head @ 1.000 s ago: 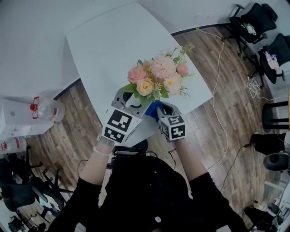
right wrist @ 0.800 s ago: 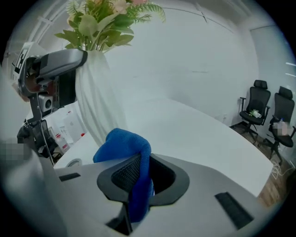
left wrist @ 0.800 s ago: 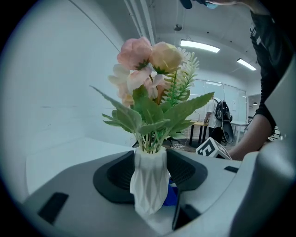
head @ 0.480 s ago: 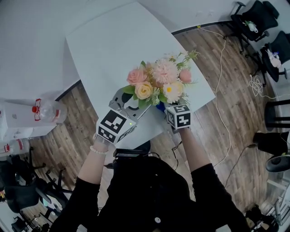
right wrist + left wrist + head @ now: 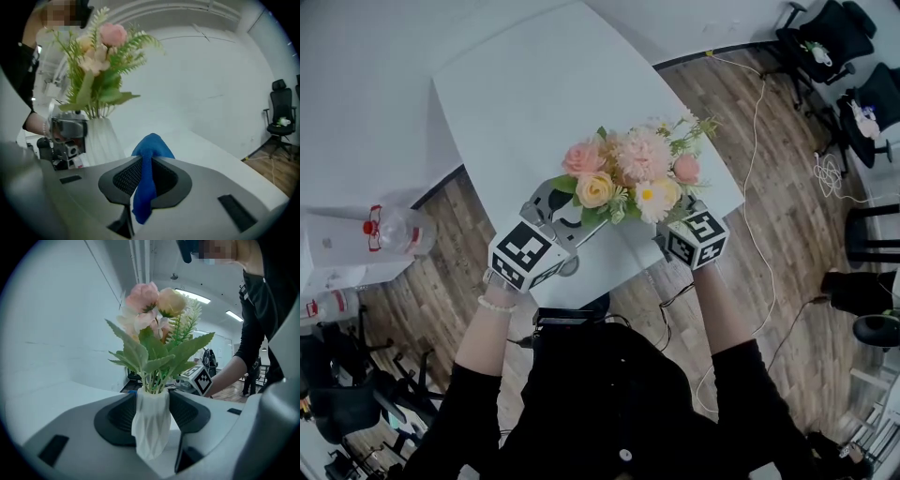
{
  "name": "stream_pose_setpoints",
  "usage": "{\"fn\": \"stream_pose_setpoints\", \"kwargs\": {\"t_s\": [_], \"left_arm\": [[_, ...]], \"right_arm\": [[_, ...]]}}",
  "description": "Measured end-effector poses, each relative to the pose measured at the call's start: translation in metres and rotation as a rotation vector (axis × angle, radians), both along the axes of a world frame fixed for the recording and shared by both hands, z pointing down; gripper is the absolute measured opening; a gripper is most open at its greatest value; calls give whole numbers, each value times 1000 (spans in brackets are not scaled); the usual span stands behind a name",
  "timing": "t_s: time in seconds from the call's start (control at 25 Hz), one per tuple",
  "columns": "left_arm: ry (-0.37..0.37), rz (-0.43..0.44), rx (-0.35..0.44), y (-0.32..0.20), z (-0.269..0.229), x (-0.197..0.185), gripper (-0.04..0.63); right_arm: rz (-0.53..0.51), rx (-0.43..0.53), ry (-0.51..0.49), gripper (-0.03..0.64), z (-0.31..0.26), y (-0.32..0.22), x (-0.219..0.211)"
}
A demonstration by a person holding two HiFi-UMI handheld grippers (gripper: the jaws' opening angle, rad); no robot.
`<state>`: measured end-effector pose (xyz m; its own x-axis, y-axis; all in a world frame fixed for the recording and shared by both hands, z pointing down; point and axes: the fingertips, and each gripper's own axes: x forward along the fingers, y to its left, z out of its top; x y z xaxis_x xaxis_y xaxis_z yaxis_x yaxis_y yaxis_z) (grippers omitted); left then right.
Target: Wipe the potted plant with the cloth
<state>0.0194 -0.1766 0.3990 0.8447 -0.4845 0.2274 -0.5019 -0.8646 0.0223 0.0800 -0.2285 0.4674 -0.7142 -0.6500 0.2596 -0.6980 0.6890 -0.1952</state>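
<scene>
I'm seeing the white table [image 5: 516,103] carrying the potted plant [image 5: 628,173] upright near its front edge, with the blooms spreading above both tools. I'm reading the left gripper [image 5: 151,411] as clamping the plant's white vase [image 5: 150,432] between its pads, while the right gripper [image 5: 144,177] is sitting just right of the vase, jaws pinching the blue cloth [image 5: 151,146]. The cloth is bunching above the jaws and hanging below them, with a gap to the vase showing in the right gripper view.
</scene>
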Motion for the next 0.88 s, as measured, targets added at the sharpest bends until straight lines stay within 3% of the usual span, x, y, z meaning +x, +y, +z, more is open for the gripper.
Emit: {"fn": "stream_pose_setpoints", "kwargs": {"t_s": [0.12,0.24,0.68,0.88], "left_arm": [[4,13,-2,1,-1,-1,229],[12,18,-7,1,-1,0,230],[38,15,-2,0,0,1,232],[57,-17,5,0,2,-2,232]], "right_arm": [[-148,64,-22,72,-19,12,-20],[-208,66,2,71,-15,14,-29],[-160,-124,140,71,51,23,-23],[-135,-162,168,72,77,43,-23]]}}
